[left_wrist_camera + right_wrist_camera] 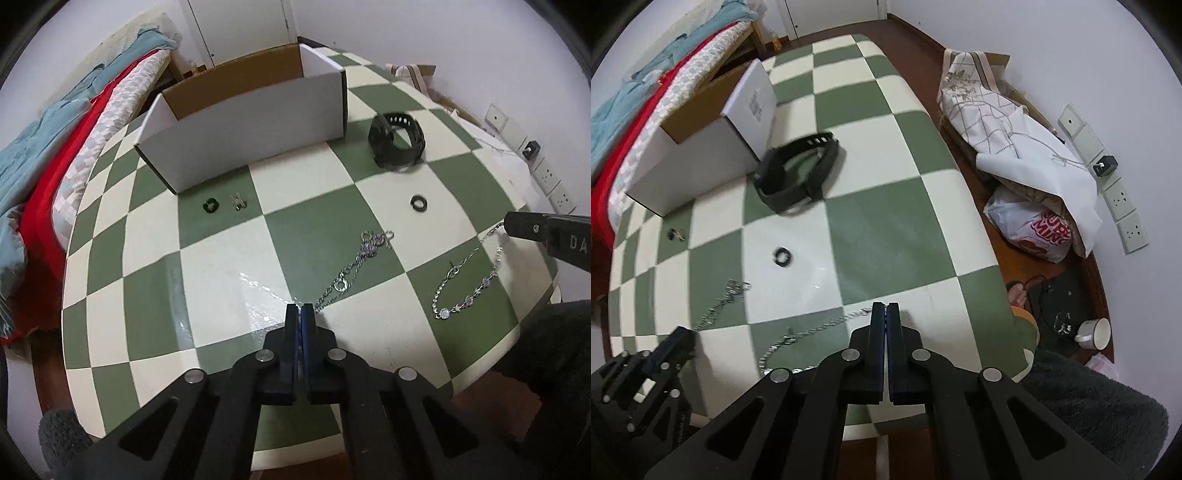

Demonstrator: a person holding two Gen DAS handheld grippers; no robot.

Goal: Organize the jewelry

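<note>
Jewelry is lying scattered on the checkered table in the left wrist view: a silver chain just ahead of the left gripper, whose fingers are pressing together on nothing, a beaded bracelet near the right edge, a black ring, a black watch beside the open white box, and two small pieces sitting before the box. In the right wrist view, the right gripper is hovering with fingers closed together over the bracelet, holding nothing, while the watch and ring are lying farther ahead.

Left tool, right tool: jaws together
</note>
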